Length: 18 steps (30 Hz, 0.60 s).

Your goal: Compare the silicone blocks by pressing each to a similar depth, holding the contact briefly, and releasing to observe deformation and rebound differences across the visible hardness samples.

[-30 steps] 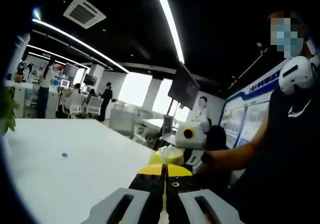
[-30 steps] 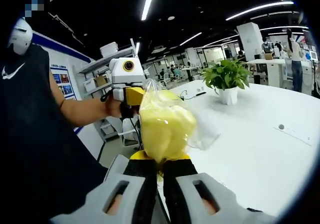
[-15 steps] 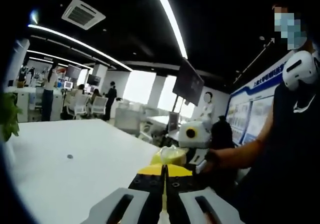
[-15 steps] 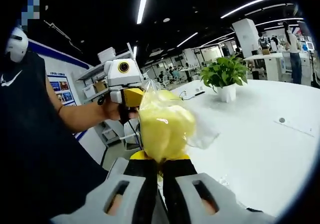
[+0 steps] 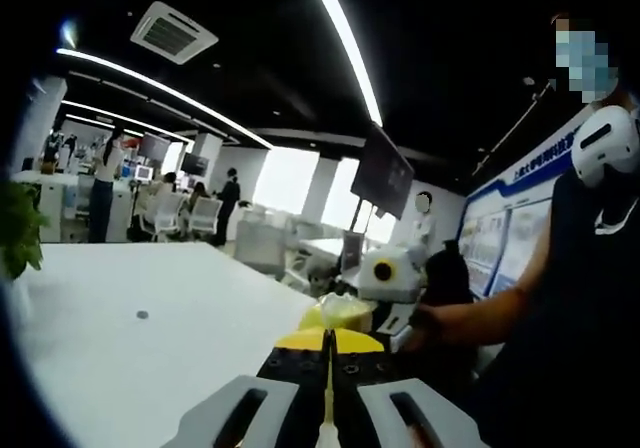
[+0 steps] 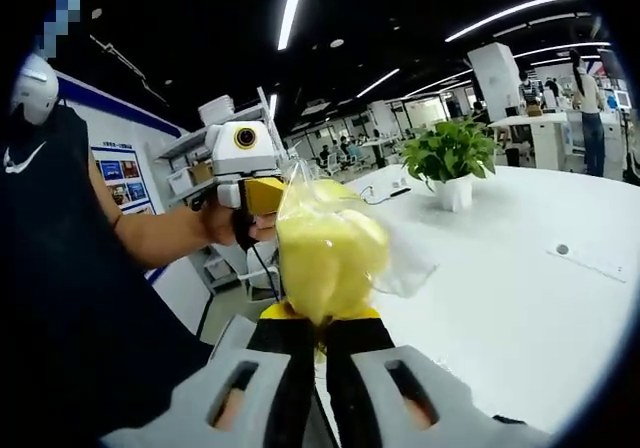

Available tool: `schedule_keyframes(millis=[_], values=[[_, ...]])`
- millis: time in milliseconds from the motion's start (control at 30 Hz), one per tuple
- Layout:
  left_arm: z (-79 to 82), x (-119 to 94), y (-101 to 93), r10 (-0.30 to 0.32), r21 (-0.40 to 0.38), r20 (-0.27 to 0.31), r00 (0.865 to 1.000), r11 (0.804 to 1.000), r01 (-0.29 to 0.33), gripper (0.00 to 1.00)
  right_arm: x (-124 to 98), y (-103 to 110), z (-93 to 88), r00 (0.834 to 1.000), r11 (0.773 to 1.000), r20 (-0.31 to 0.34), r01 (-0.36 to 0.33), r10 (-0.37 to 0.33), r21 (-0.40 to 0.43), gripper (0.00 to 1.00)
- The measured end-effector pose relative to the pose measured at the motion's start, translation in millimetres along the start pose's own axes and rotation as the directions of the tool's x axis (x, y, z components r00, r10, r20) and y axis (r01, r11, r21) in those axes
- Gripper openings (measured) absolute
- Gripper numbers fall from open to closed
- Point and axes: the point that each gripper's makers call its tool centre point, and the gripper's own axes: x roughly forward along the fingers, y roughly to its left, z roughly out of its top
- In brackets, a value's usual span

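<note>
Held aloft over the near edge of a broad white table (image 6: 520, 298): a clear, crinkled plastic bag of soft yellow silicone blocks (image 6: 328, 253), pinched at its lower end between the closed black jaws of the right gripper (image 6: 321, 340), yellow tips pressed tight against the film. Bag upright above the jaws in the right gripper view, a loose transparent flap spilling out toward the table side, yellow contents bulging above the grip. Just behind the bag, the left gripper (image 6: 262, 194), white-bodied with a yellow front, clasped in a person's hand (image 6: 222, 222), forearm reaching in from a dark-shirted torso (image 6: 70, 298); whether its tip touches the bag cannot be told from here.

In the left gripper view, the left gripper (image 5: 327, 340) shown with black jaws drawn together, only a thin yellow seam between them, nothing visibly caught there. Beyond the yellow tips, the same bag of blocks (image 5: 338, 313), small and pale, just beside the right gripper (image 5: 390, 286) in the person's other hand (image 5: 418, 320).

Farther along the table, near its far edge, a leafy green plant in a white pot (image 6: 453, 158). Overhead, long white ceiling light strips (image 5: 345, 43) across a dark ceiling; office desks and standing people in the distance.
</note>
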Motion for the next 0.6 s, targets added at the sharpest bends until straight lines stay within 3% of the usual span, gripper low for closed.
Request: schedule_keyframes(millis=[167,600], values=[[1.8,-5.3,-1.8,-0.011,-0.005,-0.024,1.0,1.0,0.011,0.0,2.3,8.0,1.8,1.0,1.0,-0.027,-0.017,0.017,-0.009,0.0],[2.9,-8.8,-1.4,0.006,0.032,-0.008,1.0,0.999,-0.006,0.0,5.5,3.6,3.7,1.0,0.999,-0.025,-0.005,0.003,-0.041,0.0]])
